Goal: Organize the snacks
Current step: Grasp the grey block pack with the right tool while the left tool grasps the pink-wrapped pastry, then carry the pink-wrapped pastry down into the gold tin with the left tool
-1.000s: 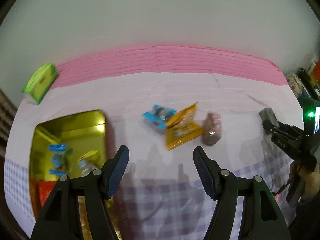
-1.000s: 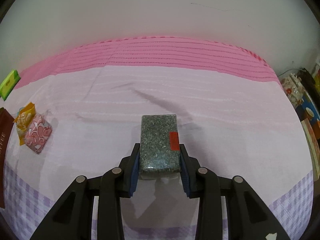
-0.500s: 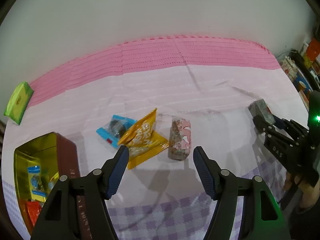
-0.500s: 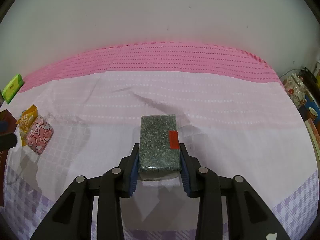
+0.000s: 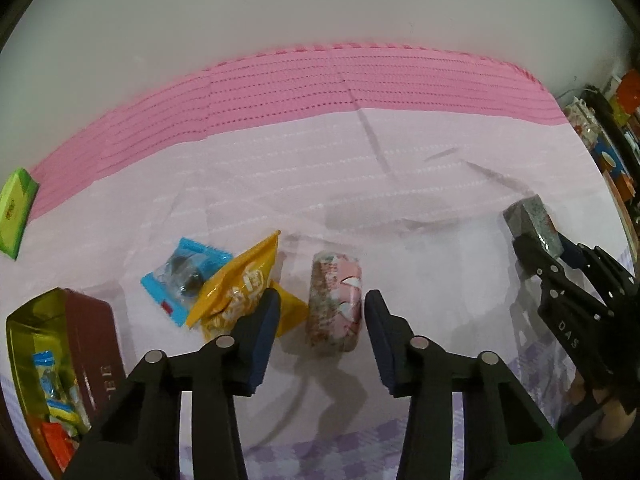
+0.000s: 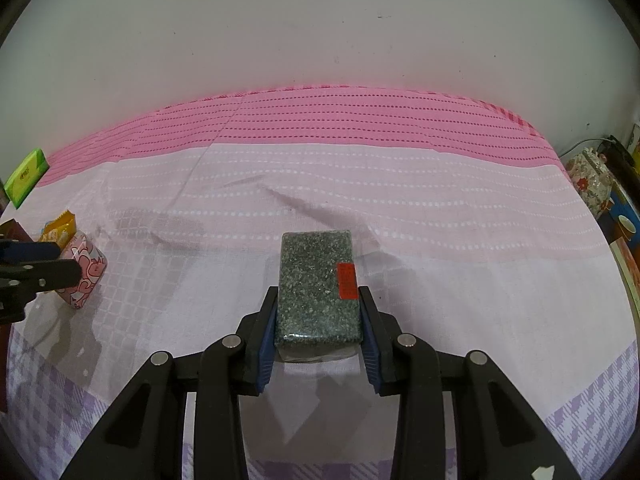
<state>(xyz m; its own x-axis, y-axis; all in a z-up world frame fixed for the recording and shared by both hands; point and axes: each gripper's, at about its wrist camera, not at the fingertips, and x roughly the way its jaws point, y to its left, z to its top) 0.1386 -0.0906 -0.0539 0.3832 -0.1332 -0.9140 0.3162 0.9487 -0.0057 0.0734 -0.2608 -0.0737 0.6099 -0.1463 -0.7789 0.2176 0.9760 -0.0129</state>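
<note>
- A table under a pink and lilac cloth (image 5: 400, 184), seen from two hand-held grippers.
- The left gripper (image 5: 318, 312) hangs over a pink snack roll (image 5: 335, 304). Its jaws have just been closing around the roll, which lies between them. The right pad looks to touch the roll's side; a gap shows at the left pad, so it is not yet gripped.
- Just left of the roll lies a yellow packet (image 5: 240, 292), partly under the left finger, and beside that a blue packet (image 5: 184, 276). Both rest loose on the cloth.
- At the far left stands an open box (image 5: 92, 328), gold inside, brown outside. It already holds several small snacks (image 5: 56, 400) in blue, yellow and orange wrappers.
- The right gripper (image 6: 318, 320) is clamped on a grey speckled block (image 6: 316, 288) with a red label, held above the cloth, well apart from the box.
- A green pack (image 5: 14, 210) lies at the far left edge, away from everything else.
- Judgement: the sorting is partly done. Some snacks are boxed; the roll, two packets and the held block remain, perhaps the green pack too.
</note>
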